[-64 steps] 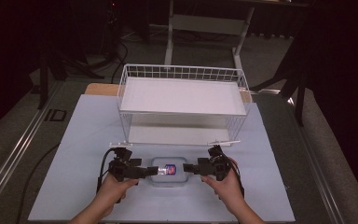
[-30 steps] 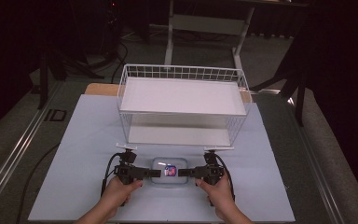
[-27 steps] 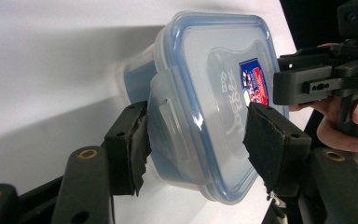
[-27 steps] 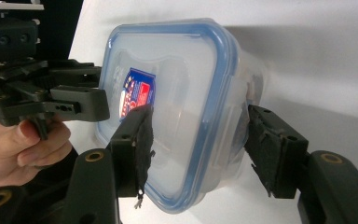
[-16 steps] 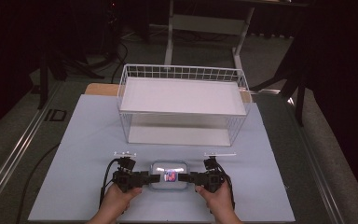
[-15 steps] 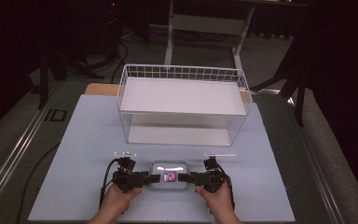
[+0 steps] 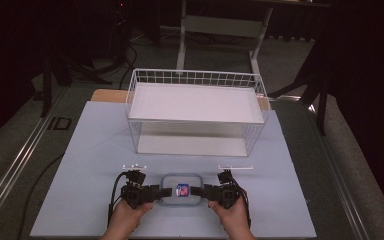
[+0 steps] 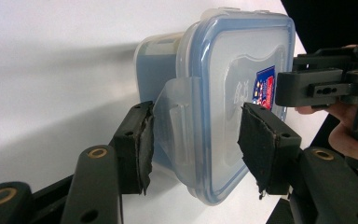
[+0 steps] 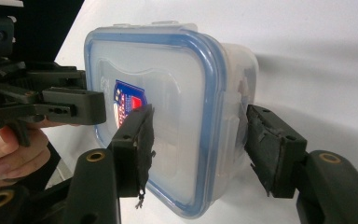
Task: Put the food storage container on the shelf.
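A clear plastic container [image 7: 181, 190] with a blue-rimmed lid and a red and blue sticker rests near the front edge of the white mat. My left gripper [image 7: 166, 192] holds its left end. In the left gripper view the jaws [image 8: 196, 149] have just closed further and are shut on the container [image 8: 233, 93], one pad behind the side latch flap and one on the lid. My right gripper [image 7: 196, 191] holds the opposite end. In the right gripper view its jaws [image 9: 198, 144] clamp the container [image 9: 182, 116], lid on one side and body on the other.
A white wire basket shelf [image 7: 195, 77] stands across the middle of the mat [image 7: 80, 165], behind the container. Two small white strips [image 7: 133, 166] [image 7: 235, 167] lie between the shelf and my hands. Dark floor, cables and a stand frame surround the table.
The two grippers have come in from wider apart onto the container's ends. Hands and container have shifted slightly toward the near edge.
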`<state>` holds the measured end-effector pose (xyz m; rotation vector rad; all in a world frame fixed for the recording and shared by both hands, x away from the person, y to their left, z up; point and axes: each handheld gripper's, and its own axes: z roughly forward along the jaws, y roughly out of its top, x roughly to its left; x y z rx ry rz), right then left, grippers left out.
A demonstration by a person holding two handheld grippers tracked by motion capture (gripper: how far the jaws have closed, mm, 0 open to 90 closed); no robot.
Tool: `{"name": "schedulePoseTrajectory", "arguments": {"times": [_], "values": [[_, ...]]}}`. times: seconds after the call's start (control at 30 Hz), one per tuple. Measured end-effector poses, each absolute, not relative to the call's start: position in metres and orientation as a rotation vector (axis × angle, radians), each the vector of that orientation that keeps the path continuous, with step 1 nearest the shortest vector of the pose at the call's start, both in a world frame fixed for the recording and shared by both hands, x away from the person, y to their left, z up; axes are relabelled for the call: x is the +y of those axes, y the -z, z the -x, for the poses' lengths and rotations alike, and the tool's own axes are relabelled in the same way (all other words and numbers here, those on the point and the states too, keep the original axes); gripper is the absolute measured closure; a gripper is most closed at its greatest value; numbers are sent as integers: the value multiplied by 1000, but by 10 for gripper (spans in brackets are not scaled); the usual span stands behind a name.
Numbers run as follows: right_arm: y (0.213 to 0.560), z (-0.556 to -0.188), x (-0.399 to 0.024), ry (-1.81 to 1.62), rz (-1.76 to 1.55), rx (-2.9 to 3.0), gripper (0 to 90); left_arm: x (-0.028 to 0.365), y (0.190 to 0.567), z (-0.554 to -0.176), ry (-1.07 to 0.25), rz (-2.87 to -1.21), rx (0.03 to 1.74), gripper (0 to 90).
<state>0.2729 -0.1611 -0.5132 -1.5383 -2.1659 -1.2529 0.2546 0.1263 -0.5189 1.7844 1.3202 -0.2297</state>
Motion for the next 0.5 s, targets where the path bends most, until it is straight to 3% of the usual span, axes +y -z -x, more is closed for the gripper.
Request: {"name": "schedulePoseTrajectory", "arguments": {"times": [0.5], "values": [[487,-297,-173,1405,1551,-2150,436,118,485,-289,134,-1752,1240,485]]}}
